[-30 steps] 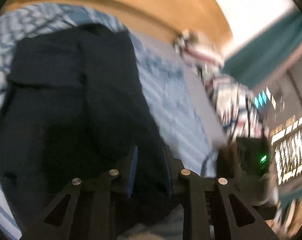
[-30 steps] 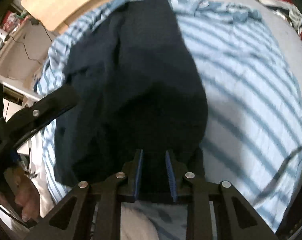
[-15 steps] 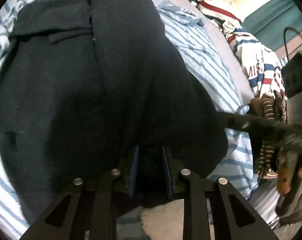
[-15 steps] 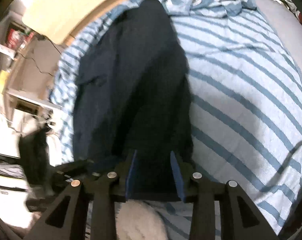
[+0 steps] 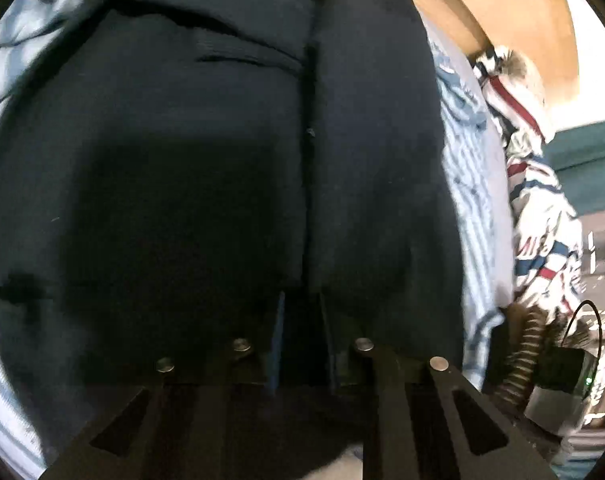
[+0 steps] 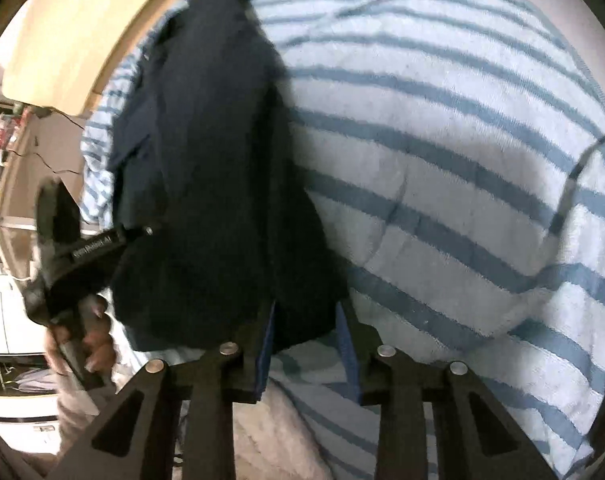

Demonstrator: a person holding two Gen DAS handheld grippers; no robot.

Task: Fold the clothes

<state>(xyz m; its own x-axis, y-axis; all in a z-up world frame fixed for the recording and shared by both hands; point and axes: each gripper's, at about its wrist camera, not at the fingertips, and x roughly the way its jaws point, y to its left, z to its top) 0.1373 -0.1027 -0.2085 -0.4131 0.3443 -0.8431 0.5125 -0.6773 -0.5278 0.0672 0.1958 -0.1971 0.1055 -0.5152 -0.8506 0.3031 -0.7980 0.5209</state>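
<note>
Dark navy garment (image 6: pixel 222 184) lies lengthwise on the striped bed cover (image 6: pixel 442 168), its near hem pinched by the left tool (image 5: pixel 300 320) and by the right tool (image 6: pixel 306 320), both jaws just closing.

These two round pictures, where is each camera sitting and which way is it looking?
Left wrist view: on the left gripper, looking down along its two fingers at the dark garment on the striped sheet; its jaws, just closing, pinch the garment's near edge.
Right wrist view: on the right gripper, aimed down likewise; its jaws have just been closing with the hem between them. The left gripper and the hand holding it show at left.
Shared: the dark garment and striped sheet.
</note>
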